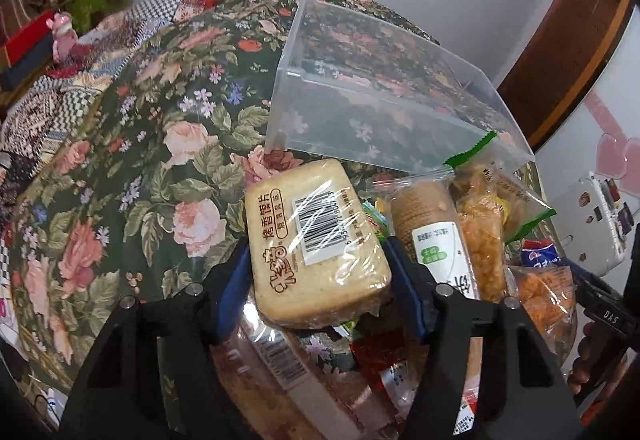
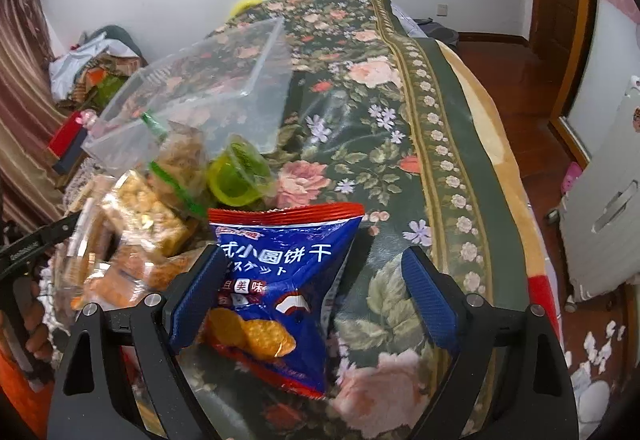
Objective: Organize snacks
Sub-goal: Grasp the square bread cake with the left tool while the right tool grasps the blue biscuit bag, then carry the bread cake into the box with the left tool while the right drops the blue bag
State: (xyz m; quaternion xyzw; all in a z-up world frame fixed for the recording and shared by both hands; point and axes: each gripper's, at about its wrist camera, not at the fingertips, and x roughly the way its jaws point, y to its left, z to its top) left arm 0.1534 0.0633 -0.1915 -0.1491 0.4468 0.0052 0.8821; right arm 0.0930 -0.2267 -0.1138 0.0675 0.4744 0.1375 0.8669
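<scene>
My left gripper (image 1: pixel 318 268) is shut on a wrapped pack of toasted bread slices (image 1: pixel 316 244), held above the snack pile and just short of a clear plastic bin (image 1: pixel 384 95) on the floral cloth. My right gripper (image 2: pixel 312 280) is open around a blue bag of round crackers (image 2: pixel 276 296); the left finger (image 2: pixel 196 296) touches the bag, the right finger stands apart from it. The bin (image 2: pixel 200 79) also shows in the right wrist view, behind a heap of bagged snacks (image 2: pixel 140 215) and a green jelly cup (image 2: pixel 238 175).
Other snack packs (image 1: pixel 480 232) lie right of the held bread. The floral cloth (image 1: pixel 140 159) spreads left of the bin. Clutter and a red box (image 1: pixel 28 43) sit at far left. The table edge (image 2: pixel 496 159) drops off to the right, toward a white cabinet (image 2: pixel 608 199).
</scene>
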